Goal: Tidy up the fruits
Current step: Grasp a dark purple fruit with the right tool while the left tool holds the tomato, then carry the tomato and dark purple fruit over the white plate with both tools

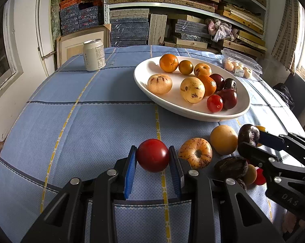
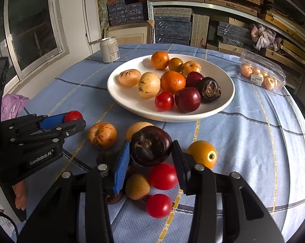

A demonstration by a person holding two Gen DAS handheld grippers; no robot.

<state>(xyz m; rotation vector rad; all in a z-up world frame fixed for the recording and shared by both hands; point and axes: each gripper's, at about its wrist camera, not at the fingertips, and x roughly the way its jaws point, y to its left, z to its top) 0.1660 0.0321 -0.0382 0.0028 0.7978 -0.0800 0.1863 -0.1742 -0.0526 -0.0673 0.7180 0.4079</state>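
Fig.: both tongs loaded w/ fruit, transfer to plate pending. Left tongs [image 1: 152, 155] pinch a red tomato [image 1: 152, 155], pads flat on its two sides, fruit at or just above the table [image 1: 91, 121]; contact w/ cloth can't be told. Right tongs [image 2: 151, 148] are closed on a dark purple fruit [image 2: 151, 148]; the left pad touches its skin, the right pad looks to sit at the skin or just beside it, so grip is judged firm but not certain. Loose fruit crowds the right tongs: red tomatoes, a tan fruit below/between the fingers, a yellow-orange fruit [image 2: 202, 154] just beside the right finger, a striped fruit [image 2: 102, 135] off to the left, between the two tongs. White plate [image 2: 223, 85] lies ahead of both tongs, already well filled; free space is mostly at its near-left rim and the far right side. Step in hand, as judged: lift & carry to plate. To do it well: raise the purple fruit straight up first so the neighbours aren't dragged or rolled; keep squeeze light, since tomato skin likely bruises or splits; move one tool at a time to avoid a clash over the plate; set each fruit low into a gap, not on top of others, then release. A can [image 1: 94, 55] & a clear fruit pack [image 2: 261, 73] stand well beyond, not in the path.
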